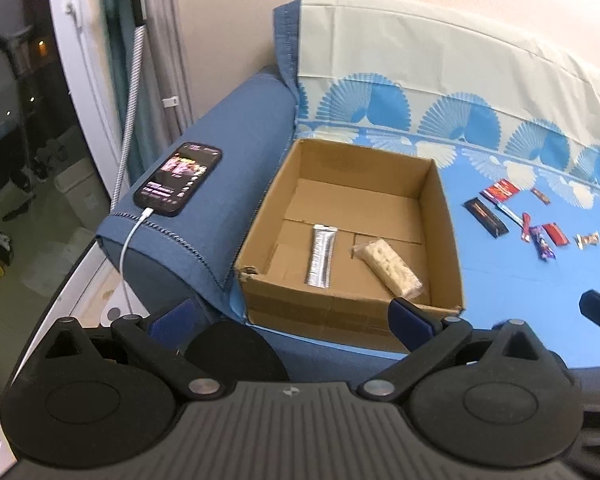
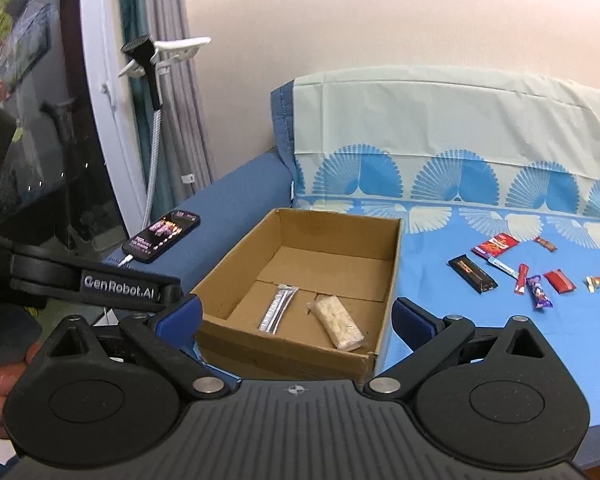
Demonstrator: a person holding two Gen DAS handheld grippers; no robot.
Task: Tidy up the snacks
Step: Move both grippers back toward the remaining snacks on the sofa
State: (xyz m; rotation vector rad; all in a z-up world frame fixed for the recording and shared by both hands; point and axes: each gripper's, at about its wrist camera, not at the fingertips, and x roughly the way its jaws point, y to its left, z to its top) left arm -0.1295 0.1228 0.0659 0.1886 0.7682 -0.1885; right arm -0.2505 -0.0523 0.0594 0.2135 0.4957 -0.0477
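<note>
The left claw point(image 1: 294, 316) is seen spread wide with nothing between its blue-padded fingers point(image 1: 414, 322), held back from the near wall of the box point(image 1: 340, 312). In the left wrist view the box is plain corrugated cardboard, open-topped and square-cornered, with a torn near-left corner. Two snacks lie flat on its floor: a silver foil stick point(image 1: 322, 256) and, just beside it, a clear-wrapped pale bar point(image 1: 390, 266); the back half of the floor is bare. A phone point(image 1: 179, 179) rests on the padded blue armrest point(image 1: 220, 160), cabled. On the smooth blue sheet point(image 1: 500, 280), well right of the box, loose wrappers point(image 1: 540, 232) are scattered.

In the right wrist view the right claw point(image 2: 296, 316) is likewise wide open and empty, its fingers point(image 2: 414, 320) straddling the near wall of the box point(image 2: 284, 352). The stick point(image 2: 278, 308) and the bar point(image 2: 340, 322) are seen apart on the floor. The wrappers point(image 2: 534, 276) lie spread on the sheet point(image 2: 460, 340), with open sheet between them and the box.
</note>
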